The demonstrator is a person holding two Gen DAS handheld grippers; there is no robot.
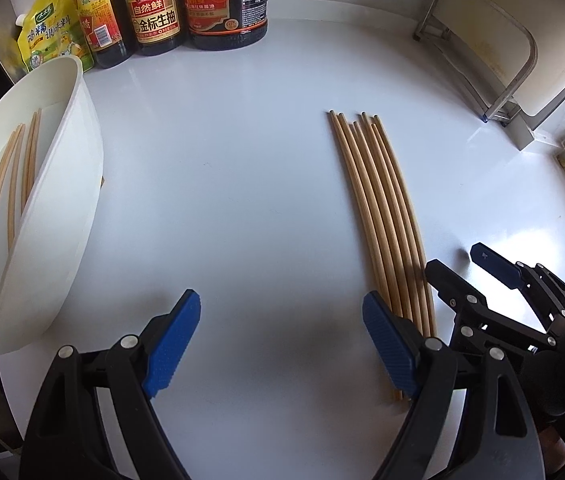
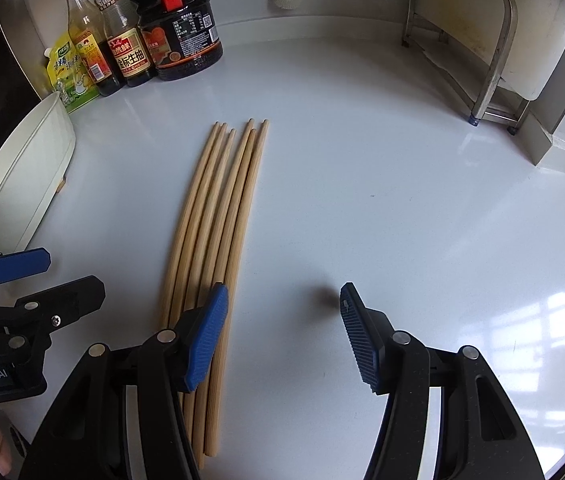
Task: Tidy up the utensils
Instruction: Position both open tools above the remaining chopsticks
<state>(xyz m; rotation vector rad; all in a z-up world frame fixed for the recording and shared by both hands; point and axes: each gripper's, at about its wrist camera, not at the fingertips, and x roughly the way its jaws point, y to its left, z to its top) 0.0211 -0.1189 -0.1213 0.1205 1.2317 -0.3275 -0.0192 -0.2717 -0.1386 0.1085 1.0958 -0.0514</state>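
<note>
At nine o'clock in the left wrist view the white holder [image 1: 62,184] runs off the frame edge, so its near end and full shape stay hidden; a divider splits it, and four chopsticks inside [image 1: 10,200] lie lengthwise in the left compartment. At eleven o'clock the sauce bottles [image 1: 154,12] are cut off at the necks. The left gripper [image 1: 282,344] points steeply down at the white counter [image 1: 242,160], its blue fingers spread wide with only bare counter between them; its right finger overlaps the near ends of the loose chopsticks [image 1: 378,208], and whether it touches them I cannot tell. That bundle of six runs from six towards one o'clock. At four o'clock the right gripper [image 1: 454,268] hangs just beside the bundle. In its own view the right gripper [image 2: 282,332] is tilted down, fingers apart and gripping nothing, the chopsticks passing under its left finger. A metal rack [image 2: 482,40] stands at one o'clock, partly cropped.
</note>
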